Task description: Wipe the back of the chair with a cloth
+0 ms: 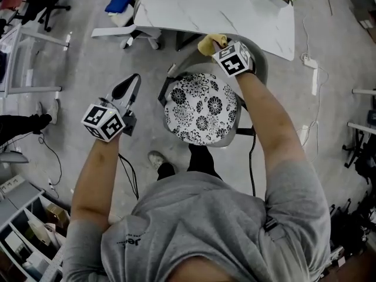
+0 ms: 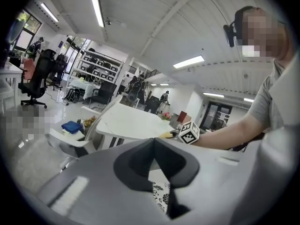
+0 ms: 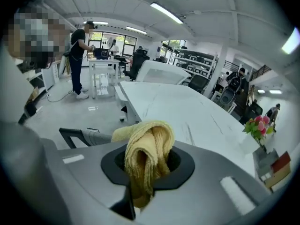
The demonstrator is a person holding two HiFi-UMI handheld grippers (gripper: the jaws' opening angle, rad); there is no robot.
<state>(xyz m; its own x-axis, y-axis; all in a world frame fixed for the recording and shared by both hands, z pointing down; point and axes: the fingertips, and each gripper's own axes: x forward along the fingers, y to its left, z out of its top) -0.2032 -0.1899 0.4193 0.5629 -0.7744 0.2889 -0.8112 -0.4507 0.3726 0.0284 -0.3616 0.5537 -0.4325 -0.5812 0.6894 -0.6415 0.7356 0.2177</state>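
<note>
1. The right gripper [image 3: 140,175] has its jaws clenched on a folded yellow terry cloth [image 3: 149,153], which bulges out past the tips in a thick loop.
2. In the head view that cloth sits at the far top edge of the grey plastic chair back [image 1: 263,69], beyond the black-and-white floral seat cushion [image 1: 200,107]. Whether it presses on the edge cannot be told.
3. The cloth looks soft, light and limp, so it should mould to the curved back. The grip on its bunched middle seems sound, though drag could tug it loose.
4. The left gripper [image 1: 130,87] is closed on nothing and hangs left of the chair, apart from it.
5. A white marbled table [image 1: 235,16] stands just beyond the chair.
</note>
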